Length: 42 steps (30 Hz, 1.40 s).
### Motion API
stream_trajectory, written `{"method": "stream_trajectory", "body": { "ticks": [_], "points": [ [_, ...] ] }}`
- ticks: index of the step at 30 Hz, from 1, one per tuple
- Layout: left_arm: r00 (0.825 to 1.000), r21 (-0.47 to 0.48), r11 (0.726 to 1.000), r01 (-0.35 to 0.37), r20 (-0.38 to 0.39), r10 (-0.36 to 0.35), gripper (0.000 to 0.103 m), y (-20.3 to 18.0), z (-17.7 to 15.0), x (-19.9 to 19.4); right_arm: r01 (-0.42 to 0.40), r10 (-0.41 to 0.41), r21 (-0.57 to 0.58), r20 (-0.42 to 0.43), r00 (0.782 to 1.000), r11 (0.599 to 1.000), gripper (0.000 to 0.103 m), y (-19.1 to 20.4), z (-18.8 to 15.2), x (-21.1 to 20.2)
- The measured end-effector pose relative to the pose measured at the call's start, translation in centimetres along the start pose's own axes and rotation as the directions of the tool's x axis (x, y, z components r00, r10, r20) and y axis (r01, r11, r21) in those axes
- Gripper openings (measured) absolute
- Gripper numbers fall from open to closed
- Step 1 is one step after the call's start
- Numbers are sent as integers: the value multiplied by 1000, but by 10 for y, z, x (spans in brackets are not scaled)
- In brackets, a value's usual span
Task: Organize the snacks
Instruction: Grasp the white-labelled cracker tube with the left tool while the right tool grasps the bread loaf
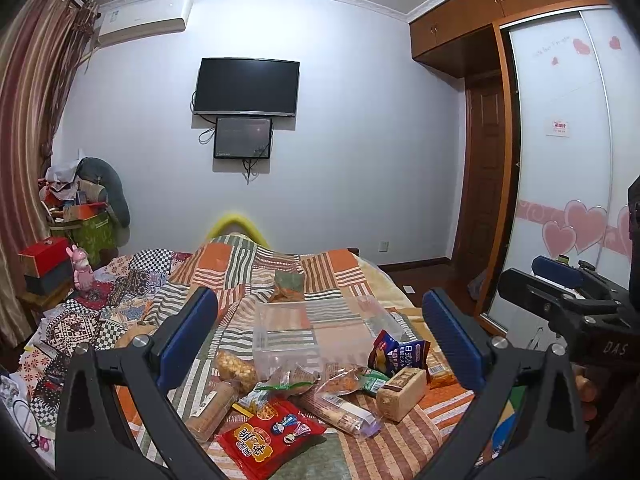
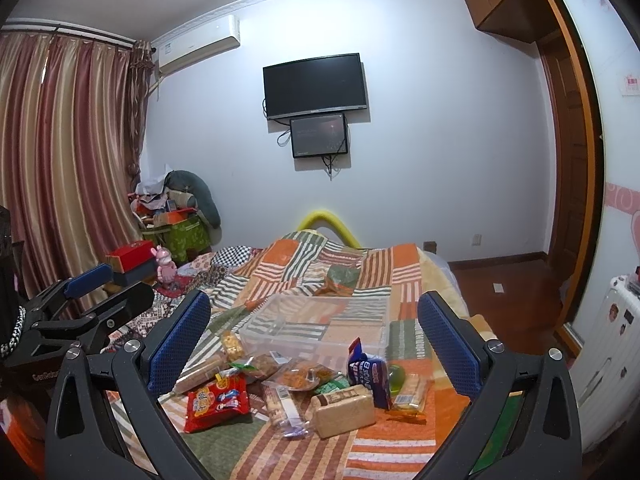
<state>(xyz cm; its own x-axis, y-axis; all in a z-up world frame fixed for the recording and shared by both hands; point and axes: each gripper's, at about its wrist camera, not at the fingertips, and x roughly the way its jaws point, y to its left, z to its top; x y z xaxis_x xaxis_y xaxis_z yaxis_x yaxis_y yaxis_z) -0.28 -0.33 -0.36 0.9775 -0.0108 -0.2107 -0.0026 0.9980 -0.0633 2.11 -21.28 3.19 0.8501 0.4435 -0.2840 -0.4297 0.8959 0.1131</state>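
Was a home bedroom. Showed a bed under a patchwork quilt (image 1: pixel 280 272) straight ahead of the claw, a wall-mounted television (image 1: pixel 247 87) beyond it, striped curtains (image 2: pixel 68 152) and an air conditioner (image 2: pixel 199 45) up to the left, a wooden wardrobe with heart-decorated sliding doors (image 1: pixel 568 184) off to the right.

I could read "DAS" in pale letters on the right gripper (image 1: pixel 560 276), and "GenRobo", cut off at the edge, on the left gripper (image 2: pixel 108 284). The snack packet prints were too blurred for me to read.
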Motion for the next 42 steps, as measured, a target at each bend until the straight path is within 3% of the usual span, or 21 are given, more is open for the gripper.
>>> {"method": "stream_trajectory", "body": {
  "ticks": [5,9,16,21,27,35,42],
  "points": [
    [1000,2,1000,-8,-2,8,101,0,0,1,-8,9,5,-13,1000,1000,103,-2,-4,3],
    [1000,-1,1000,-10,-26,10,90,4,-1,7,-13,13,-2,-28,1000,1000,101,-2,-8,8],
    [994,10,999,-45,-100,46,82,20,-13,26,-25,26,7,-104,994,1000,87,-9,-19,29],
    [977,31,995,-99,-184,104,80,48,-28,46,-4,6,12,-190,982,1000,83,-20,-36,50],
    [934,55,989,-136,-326,146,80,88,-60,82,28,-14,43,-300,954,999,83,-38,-58,76],
    [852,54,987,-153,-499,159,80,125,-112,132,32,0,68,-423,906,997,83,-45,-80,103],
    [803,53,987,-150,-577,153,78,137,-145,164,23,7,54,-499,867,998,83,-42,-96,124]
  ]
}}
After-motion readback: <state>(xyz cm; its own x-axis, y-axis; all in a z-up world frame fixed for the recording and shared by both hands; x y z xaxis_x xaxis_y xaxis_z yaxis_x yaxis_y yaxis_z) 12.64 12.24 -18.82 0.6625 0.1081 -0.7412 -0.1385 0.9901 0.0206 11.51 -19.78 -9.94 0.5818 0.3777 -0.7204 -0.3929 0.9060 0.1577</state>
